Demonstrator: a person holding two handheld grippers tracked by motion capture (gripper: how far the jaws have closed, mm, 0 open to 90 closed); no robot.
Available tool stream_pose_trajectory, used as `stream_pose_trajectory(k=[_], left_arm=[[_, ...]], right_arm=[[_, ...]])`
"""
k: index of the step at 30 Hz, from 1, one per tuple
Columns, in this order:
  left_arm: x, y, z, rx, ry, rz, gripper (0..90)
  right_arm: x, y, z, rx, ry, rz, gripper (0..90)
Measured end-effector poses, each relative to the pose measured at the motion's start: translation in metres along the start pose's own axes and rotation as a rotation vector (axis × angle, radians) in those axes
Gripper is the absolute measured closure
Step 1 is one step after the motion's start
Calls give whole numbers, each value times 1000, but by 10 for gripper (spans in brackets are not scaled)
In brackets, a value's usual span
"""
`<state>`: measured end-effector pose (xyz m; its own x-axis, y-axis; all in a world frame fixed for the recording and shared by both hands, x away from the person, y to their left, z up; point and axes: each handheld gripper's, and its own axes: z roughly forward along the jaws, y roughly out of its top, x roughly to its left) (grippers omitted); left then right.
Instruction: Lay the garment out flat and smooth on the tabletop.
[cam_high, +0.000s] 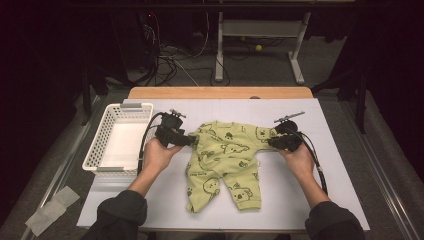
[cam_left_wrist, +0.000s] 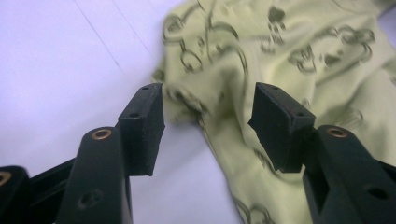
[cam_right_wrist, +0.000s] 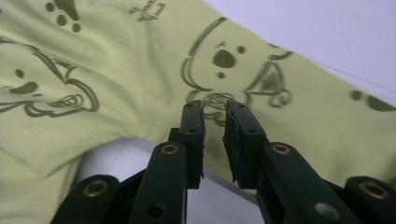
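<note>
The green romper (cam_high: 224, 161) lies flat on the white mat (cam_high: 320, 165), in the middle of the table, its sleeves spread left and right and its legs pointing to the near edge. A white basket (cam_high: 120, 137) stands well to the left, at the mat's left edge.

The step in hand looks like laying out or folding the romper by its sleeves. To do it well, each gripper should bite the sleeve close to its end, take all layers of cloth at once, and both should lift evenly so the body does not drag or bunch.

The left gripper (cam_left_wrist: 208, 112) has its jaws spread wide. In the left gripper view the left sleeve's crumpled edge sits between the pads but neither presses on it; the cloth runs on to the far right of that view. It needs to go a little deeper before closing.

The right gripper (cam_right_wrist: 215, 126) sits at the right sleeve, low over the cloth. Its jaws stand a narrow gap apart; no fold shows pinched between them, and the printed fabric lies just beyond and below the tips. In the high view both hands rest on the mat at the romper's two sides.
</note>
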<state>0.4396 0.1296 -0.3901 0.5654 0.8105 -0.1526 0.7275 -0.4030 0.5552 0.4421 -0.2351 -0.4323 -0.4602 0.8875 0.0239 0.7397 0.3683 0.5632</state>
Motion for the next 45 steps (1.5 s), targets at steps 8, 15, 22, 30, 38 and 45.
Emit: stream_pose_trajectory(k=[8, 15, 22, 30, 38, 45], left_arm=[[19, 30, 30, 76, 28, -101, 415], [17, 31, 56, 150, 35, -98, 415], [16, 29, 69, 198, 25, -113, 414], [21, 28, 75, 240, -29, -151, 486], [19, 30, 62, 187, -66, -133, 807], [4, 42, 34, 69, -110, -83, 810]], right_arm=[[9, 0, 14, 33, 32, -1, 756], [7, -2, 15, 38, 52, 16, 745], [9, -2, 16, 37, 42, 2, 739], [9, -2, 17, 39, 42, -2, 746], [9, -1, 17, 38, 33, -10, 750], [10, -1, 17, 42, 29, -10, 751]])
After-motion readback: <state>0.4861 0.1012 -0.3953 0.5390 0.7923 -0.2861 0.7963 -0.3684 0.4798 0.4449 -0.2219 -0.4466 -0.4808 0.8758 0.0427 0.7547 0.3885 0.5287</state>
